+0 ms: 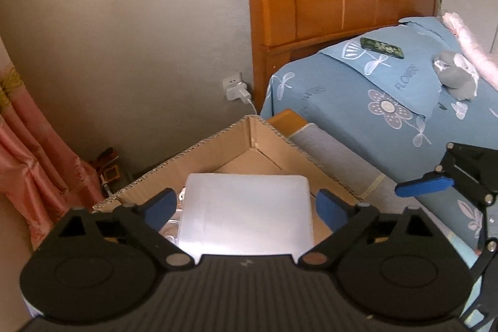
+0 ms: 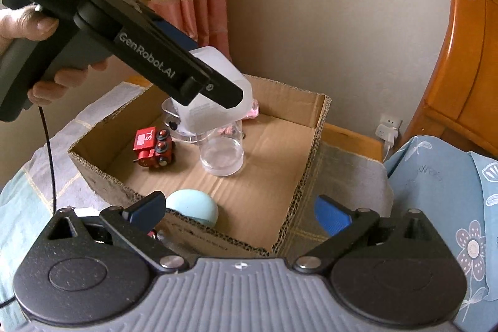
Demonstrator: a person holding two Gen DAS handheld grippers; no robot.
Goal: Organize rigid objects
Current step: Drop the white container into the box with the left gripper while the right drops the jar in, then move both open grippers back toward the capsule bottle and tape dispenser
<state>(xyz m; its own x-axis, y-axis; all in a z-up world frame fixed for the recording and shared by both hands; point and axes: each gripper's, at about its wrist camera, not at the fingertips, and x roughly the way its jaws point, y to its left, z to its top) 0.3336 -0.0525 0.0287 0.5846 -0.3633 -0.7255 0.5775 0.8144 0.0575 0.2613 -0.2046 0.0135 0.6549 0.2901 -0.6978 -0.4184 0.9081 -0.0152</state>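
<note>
Left gripper (image 1: 246,206) was clamped on the frosted plastic box (image 1: 246,217), holding it over the cardboard box (image 2: 314,129) mid drop-off, so I'd guess lowering and letting go came next, while the right gripper (image 2: 241,209) hung wide open and empty

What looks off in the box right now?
The red toy train in the cardboard box lies tipped on its side, wheels facing sideways. The glass stands upright. The left tongs hold a white plastic box above them. Nothing looks spilled or broken.
</note>
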